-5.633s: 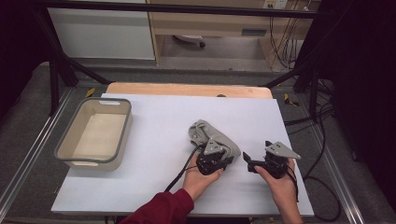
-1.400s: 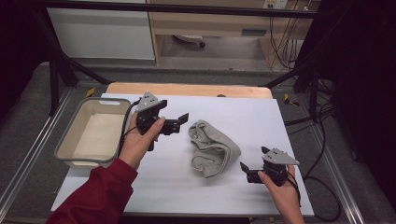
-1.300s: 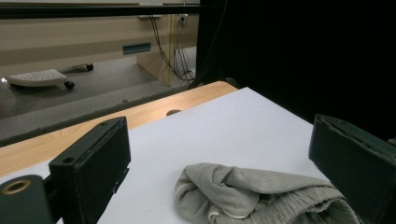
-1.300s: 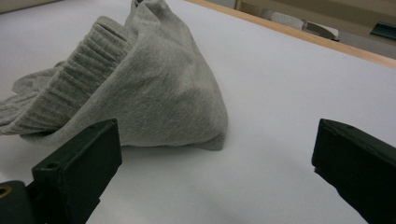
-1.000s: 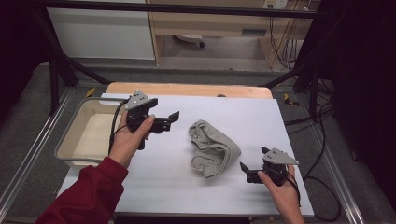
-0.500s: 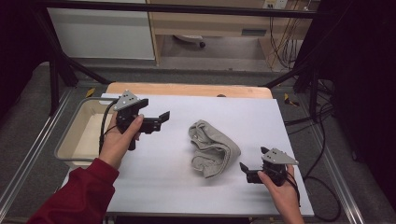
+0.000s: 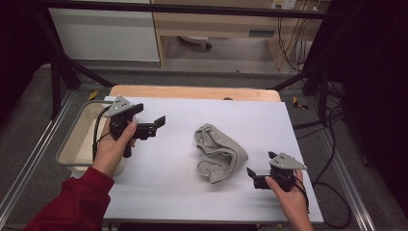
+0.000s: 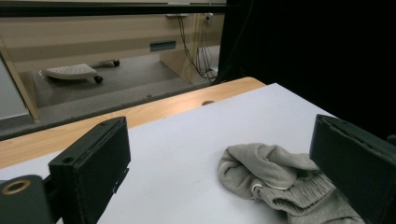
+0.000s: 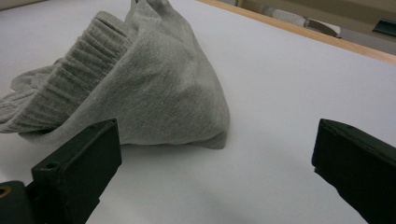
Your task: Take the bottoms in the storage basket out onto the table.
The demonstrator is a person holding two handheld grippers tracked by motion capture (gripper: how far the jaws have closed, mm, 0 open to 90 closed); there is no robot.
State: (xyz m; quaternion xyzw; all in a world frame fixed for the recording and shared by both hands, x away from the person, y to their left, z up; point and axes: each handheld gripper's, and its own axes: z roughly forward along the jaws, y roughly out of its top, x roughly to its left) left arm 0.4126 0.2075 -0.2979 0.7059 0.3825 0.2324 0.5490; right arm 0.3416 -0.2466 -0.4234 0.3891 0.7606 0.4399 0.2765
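A crumpled grey garment [image 7: 219, 151] with ribbed cuffs lies in a heap on the white table top [image 7: 192, 202]. My left gripper [image 7: 158, 126] is held up over the table's left part, well to the left of the garment, open and empty. From the left gripper view the garment [image 8: 280, 186] lies ahead and to the right, between the wide-apart jaws of the left gripper [image 8: 219, 154]. My right gripper [image 7: 252, 178] rests near the front right, just right of the garment, open. Its own view has the garment [image 9: 154, 93] close ahead of the right gripper [image 9: 215, 163], untouched.
A shallow beige bin [image 7: 67, 149] stands at the table's left edge, just behind my left hand. A wooden strip [image 7: 192, 91] runs along the far edge. Cables [image 7: 332, 144] hang off the right side. Metal frame rails flank the table.
My left gripper was at the garment, then drew away leftward to near the bin, staying open. The garment lies released on the table. The right gripper has barely moved.
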